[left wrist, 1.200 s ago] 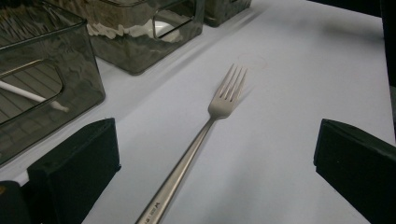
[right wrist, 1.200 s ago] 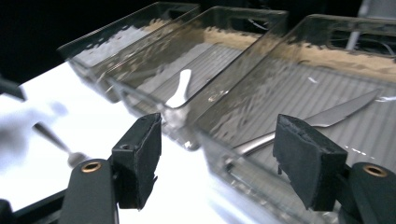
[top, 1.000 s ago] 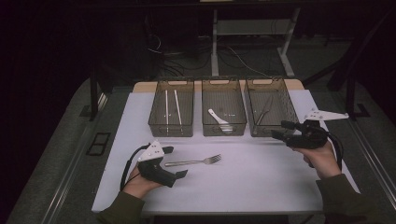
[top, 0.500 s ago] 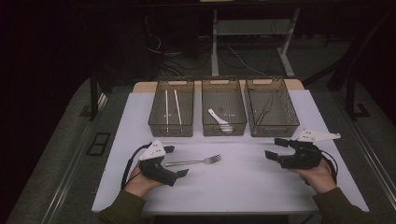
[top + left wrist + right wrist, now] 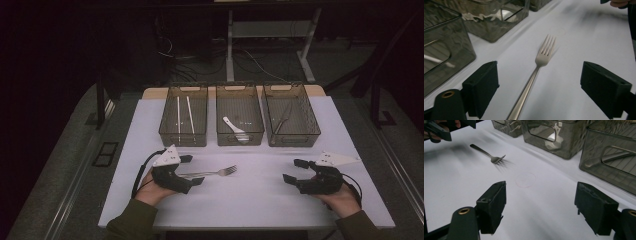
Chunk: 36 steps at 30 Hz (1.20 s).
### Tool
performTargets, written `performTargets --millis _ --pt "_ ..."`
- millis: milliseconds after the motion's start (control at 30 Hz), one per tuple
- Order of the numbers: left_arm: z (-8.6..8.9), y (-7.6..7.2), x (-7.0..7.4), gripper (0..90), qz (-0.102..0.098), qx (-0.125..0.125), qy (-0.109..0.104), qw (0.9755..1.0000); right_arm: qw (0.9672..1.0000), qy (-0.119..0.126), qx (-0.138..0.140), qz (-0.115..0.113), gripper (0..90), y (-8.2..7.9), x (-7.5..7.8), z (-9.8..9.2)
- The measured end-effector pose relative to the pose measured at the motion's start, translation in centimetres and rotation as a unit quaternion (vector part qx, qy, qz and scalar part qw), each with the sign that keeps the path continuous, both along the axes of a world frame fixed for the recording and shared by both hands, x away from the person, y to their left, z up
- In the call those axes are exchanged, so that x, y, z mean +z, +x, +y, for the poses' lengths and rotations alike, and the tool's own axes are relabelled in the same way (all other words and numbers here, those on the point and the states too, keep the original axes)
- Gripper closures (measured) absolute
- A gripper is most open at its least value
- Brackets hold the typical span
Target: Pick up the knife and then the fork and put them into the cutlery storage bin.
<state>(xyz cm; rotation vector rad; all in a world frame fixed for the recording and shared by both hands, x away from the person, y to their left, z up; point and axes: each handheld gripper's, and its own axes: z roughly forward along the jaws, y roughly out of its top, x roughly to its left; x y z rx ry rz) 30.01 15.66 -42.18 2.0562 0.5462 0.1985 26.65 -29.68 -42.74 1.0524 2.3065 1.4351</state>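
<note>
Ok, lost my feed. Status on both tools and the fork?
Left tool open, closing astride fork handle. Right tool open, empty. Fork flat on table, path clear.

The fork (image 5: 541, 62) is smooth, glossy metal. The table top (image 5: 260, 200) looks matt white and smooth. The 3 bins (image 5: 240, 115) are smoky translucent plastic with a rippled sheen. Both grippers' jaw pads (image 5: 492, 206) look matt black, slightly rough-edged.

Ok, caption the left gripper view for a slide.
Open left tool straddling a fork's handle on the white table.
</note>
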Motion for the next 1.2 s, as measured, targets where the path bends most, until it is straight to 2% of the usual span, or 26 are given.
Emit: performTargets --millis 167,400,633,767,933,1200 --pt "-0.7 1.0 0.1 20.4 0.011 -0.017 0.008 0.9998 1.0 -0.001 -0.006 0.003 24.6 0.0 -0.2 -0.2" --pt "-1.5 2.3 0.1 38.6 0.017 -0.042 0.021 0.9987 1.0 0.003 -0.007 0.004 24.5 0.0 -0.2 -0.3" --pt "-2.7 3.4 -0.4 56.8 0.024 -0.07 0.043 0.9964 0.9999 0.006 -0.009 0.005 24.6 0.0 -0.2 -0.4" --pt "-3.2 3.9 -1.0 63.4 0.03 -0.084 0.067 0.9938 0.9999 0.006 -0.009 0.006 24.6 0.0 -0.2 -0.5" --pt "-3.5 4.2 -1.8 71.4 0.034 -0.09 0.085 0.9917 0.9999 0.01 -0.01 0.008 24.6 0.0 -0.1 -0.6" --pt "-3.8 4.4 -2.7 77.9 0.047 -0.102 0.094 0.9892 0.9998 0.013 -0.012 0.007 24.6 0.0 -0.1 -0.7"
